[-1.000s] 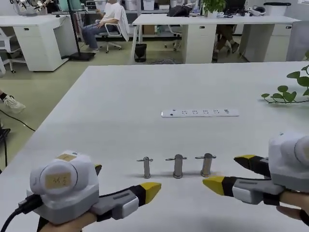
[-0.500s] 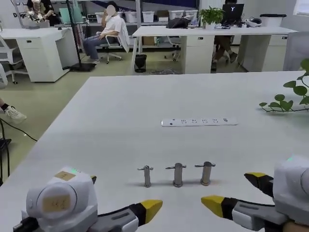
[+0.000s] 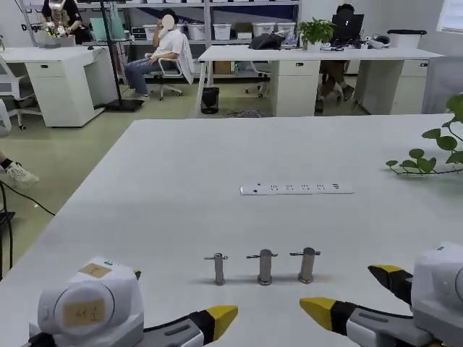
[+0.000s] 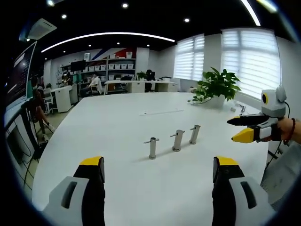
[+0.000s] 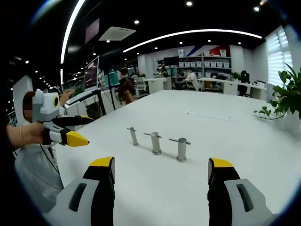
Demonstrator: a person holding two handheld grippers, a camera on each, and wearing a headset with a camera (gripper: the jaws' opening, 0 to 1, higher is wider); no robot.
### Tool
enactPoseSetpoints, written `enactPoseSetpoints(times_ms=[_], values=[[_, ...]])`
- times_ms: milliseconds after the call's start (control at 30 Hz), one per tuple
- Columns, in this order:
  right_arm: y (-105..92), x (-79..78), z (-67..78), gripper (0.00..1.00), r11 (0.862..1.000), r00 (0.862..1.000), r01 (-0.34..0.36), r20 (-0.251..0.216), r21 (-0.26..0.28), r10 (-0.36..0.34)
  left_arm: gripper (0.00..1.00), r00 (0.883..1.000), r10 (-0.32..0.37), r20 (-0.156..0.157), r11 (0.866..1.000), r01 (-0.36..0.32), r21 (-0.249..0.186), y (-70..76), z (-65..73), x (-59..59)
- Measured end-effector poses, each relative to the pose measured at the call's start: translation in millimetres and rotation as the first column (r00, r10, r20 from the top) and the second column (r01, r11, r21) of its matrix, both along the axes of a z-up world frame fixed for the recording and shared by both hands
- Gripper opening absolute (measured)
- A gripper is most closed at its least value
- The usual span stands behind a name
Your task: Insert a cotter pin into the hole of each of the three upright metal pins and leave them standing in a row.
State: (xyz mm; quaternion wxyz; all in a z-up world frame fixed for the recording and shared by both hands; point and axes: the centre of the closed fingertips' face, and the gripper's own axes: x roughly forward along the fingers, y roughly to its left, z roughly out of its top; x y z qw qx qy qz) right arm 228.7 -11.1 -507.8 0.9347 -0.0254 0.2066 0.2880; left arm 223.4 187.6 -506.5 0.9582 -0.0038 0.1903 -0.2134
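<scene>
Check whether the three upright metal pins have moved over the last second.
No. The metal pins stand in the same row, with the same gap to the power strip behind them; only the camera shifted.

White power strip (image 3: 297, 189) lying flat, leafy plant (image 3: 418, 154) at right, person (image 3: 171, 45) seated beyond
</scene>
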Motion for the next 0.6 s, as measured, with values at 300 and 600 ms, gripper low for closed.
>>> enactPoseSetpoints(times_ms=[300,600], values=[[3.7,-0.5,-1.8,0.78,1.000,1.000,-0.005,-0.002,-0.007,0.005,0.94,1.000,0.001,-0.003,1.000,-0.001,0.001,2.1,-0.1,2.7],[3.6,-0.3,-3.0,0.78,1.000,1.000,-0.005,-0.002,-0.003,0.005,0.93,1.000,-0.003,-0.002,1.000,0.003,0.007,1.3,0.1,4.5]])
